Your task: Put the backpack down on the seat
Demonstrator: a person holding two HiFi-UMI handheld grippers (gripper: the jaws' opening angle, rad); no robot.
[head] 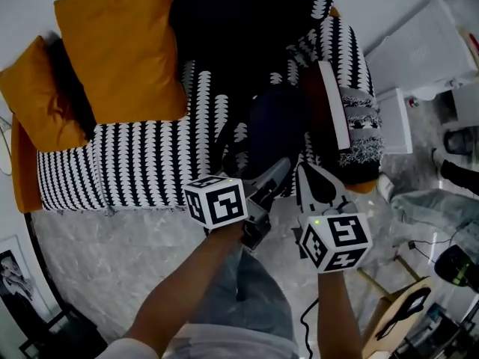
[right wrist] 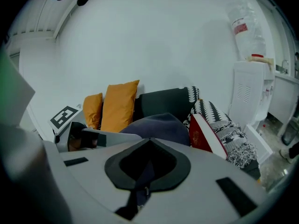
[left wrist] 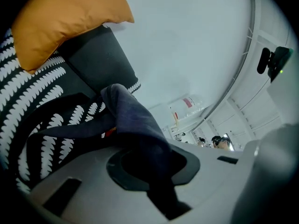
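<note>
A dark navy backpack (head: 273, 122) rests on the right part of the black-and-white patterned sofa seat (head: 135, 163), close to the armrest. My left gripper (head: 278, 172) is at the backpack's front edge, shut on a fold of its dark blue fabric (left wrist: 135, 120) that runs between the jaws. Just to its right, my right gripper (head: 308, 172) is shut on a thin dark strip of the backpack with a zip pull (right wrist: 140, 190). In the right gripper view the backpack's rounded top (right wrist: 161, 125) rises just beyond the jaws.
Two orange cushions (head: 120, 47) (head: 34, 96) lean on the sofa's left side. A red book with white pages (head: 334, 103) stands against the right armrest. White cabinets (head: 419, 51) stand to the right. A chair (head: 404, 313) and cables sit on the marble floor, lower right.
</note>
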